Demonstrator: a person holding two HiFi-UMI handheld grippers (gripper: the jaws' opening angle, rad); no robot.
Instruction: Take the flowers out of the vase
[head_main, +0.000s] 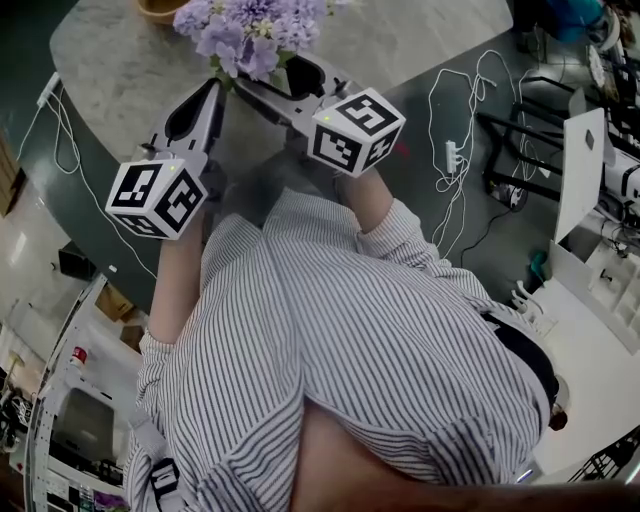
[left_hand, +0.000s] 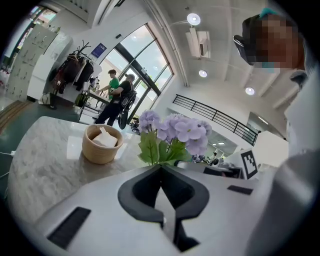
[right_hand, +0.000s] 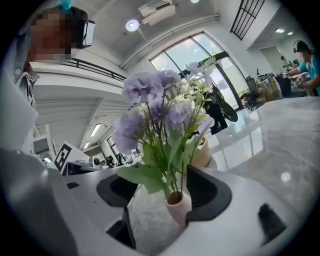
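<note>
Starting at the left of the head view, the left gripper (head_main: 213, 86) reaches up-frame over the marble table (head_main: 110, 60). Its own view shows its jaws pressed together with nothing visibly between them. The flowers (left_hand: 175, 131) stand just beyond its tips, slightly to the right, with a woven basket (left_hand: 101, 145) farther off to the left. At the top centre of the head view the flowers (head_main: 250, 28) appear from above as a lilac cluster between the two grippers. Further right, the right gripper (head_main: 282, 80) comes in at an angle. In the right gripper view its jaws are spread wide, and the small pink vase (right_hand: 178, 206) sits between them, its neck against the right-hand pad and clear of the other. The stems rise from the vase mouth toward the top of that frame, nearly upright and leaning a little left, blooms uppermost. By my reading, the right gripper is better placed to steady the vase. The left must open and close on the stems, then draw along their length, upward.
</note>
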